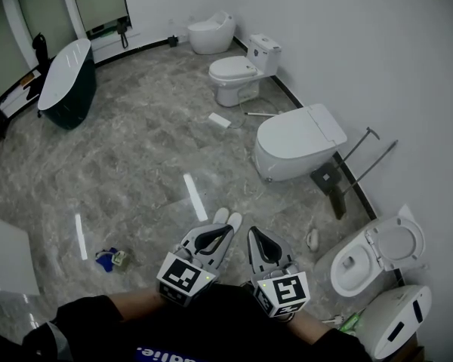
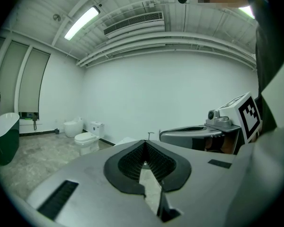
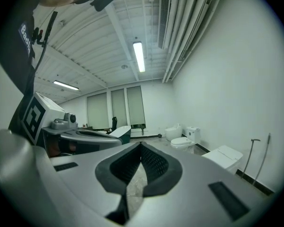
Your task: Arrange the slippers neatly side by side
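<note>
My left gripper and right gripper are each pressed together at the tips, holding nothing. Just past the left one, two pale shapes that I take for the slippers lie side by side on the floor. This could be before I reach for them or after I've set them down.

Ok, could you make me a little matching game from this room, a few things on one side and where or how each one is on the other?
Things:
1. bathtub
2. toilet with a square tank
3. toilet with its lid up
4. small blue thing

Places and states, as seen in the head view:
A. lower right
B. lying lower left
C. upper left, dark sides, white rim
D. upper middle, lid down

Pairs: 1-C, 2-D, 3-A, 4-B
</note>
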`<state>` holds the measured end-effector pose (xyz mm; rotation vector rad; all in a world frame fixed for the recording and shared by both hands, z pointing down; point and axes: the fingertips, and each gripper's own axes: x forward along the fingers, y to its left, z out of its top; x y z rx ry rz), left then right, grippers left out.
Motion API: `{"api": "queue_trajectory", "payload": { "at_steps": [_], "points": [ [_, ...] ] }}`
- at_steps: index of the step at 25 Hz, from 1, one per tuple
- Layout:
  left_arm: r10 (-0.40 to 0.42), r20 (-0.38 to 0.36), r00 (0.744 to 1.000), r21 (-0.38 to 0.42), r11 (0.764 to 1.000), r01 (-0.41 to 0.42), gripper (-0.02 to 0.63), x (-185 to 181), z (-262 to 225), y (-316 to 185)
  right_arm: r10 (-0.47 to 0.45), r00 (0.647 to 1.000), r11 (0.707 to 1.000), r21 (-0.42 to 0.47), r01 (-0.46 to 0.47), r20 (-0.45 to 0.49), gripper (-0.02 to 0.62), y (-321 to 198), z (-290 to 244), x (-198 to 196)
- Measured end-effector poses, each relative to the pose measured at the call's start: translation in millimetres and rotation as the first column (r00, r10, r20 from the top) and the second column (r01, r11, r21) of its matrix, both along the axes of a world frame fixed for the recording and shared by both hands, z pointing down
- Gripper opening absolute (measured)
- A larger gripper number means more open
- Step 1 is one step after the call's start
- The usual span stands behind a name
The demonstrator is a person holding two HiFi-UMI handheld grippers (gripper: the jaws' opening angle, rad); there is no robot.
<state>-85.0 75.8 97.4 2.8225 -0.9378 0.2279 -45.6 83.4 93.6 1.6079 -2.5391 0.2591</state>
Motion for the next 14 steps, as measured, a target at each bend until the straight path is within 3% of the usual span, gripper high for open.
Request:
{"api": "queue_trajectory", "payload": {
  "at_steps": [14],
  "points": [
    [-0.01, 0.002, 1.0, 0.013, 1.0, 0.01, 0.002, -13.4, -3.8, 7.0, -0.012, 1.0, 1.0, 0.012, 0.012, -0.005, -0.002, 6.2, -6.1, -11.6]
  ]
}}
